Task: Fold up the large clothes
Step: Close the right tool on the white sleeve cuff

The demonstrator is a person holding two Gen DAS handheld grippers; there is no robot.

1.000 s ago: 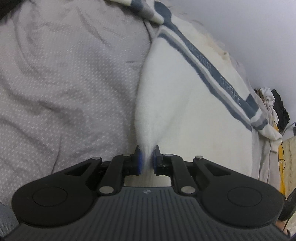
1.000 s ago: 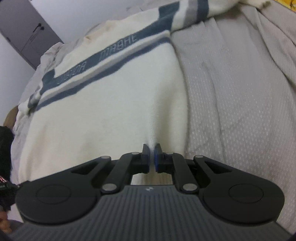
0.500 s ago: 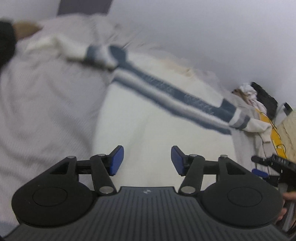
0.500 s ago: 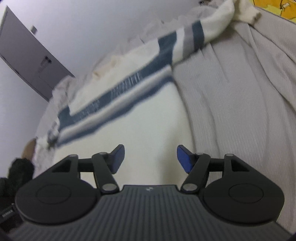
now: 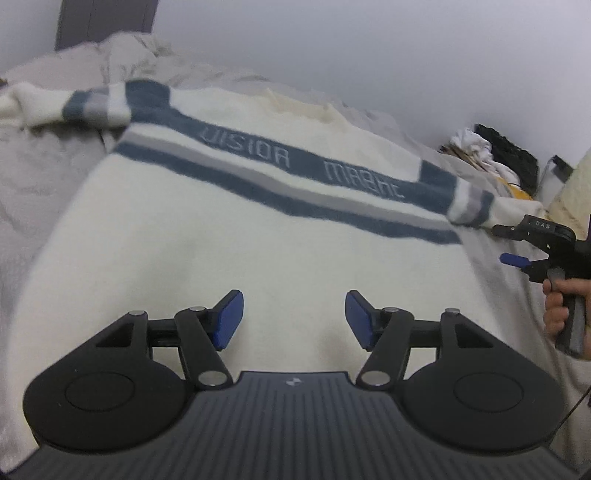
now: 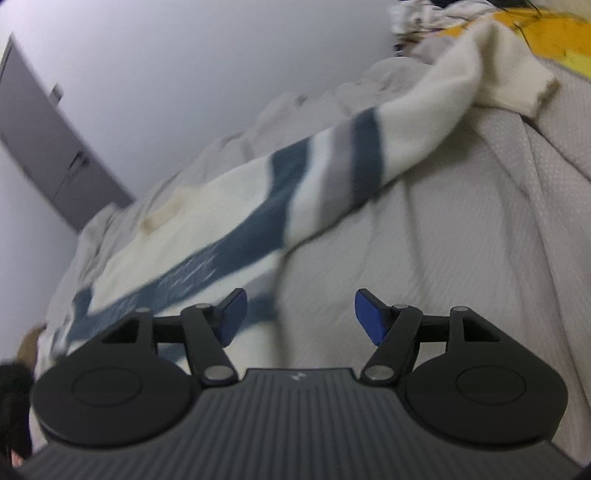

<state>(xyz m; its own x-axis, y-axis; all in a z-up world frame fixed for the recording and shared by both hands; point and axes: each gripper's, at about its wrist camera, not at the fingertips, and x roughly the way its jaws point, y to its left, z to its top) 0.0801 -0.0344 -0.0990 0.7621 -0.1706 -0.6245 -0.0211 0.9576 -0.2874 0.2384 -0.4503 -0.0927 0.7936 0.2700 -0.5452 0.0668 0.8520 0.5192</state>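
A cream sweater (image 5: 207, 236) with blue and grey chest stripes lies spread flat on a grey bedsheet (image 5: 33, 177). My left gripper (image 5: 293, 319) is open and empty, above the sweater's lower body. Its sleeves stretch out to the left (image 5: 55, 105) and right (image 5: 476, 205). My right gripper (image 6: 297, 317) is open and empty, over the sheet by the sweater's right side, facing the right sleeve (image 6: 388, 147). The right gripper also shows in the left wrist view (image 5: 532, 247), beside that sleeve, held in a hand.
A pile of clothes (image 5: 487, 151) lies at the far right corner by the white wall. Yellow fabric (image 6: 546, 33) lies beyond the right sleeve's cuff. A dark door (image 6: 48, 155) stands at the back left. The grey sheet (image 6: 480, 229) is wrinkled.
Both grippers were shut on the sweater's hem a second ago. They have let go, opened and lifted back; the right one has swung toward the right sleeve.
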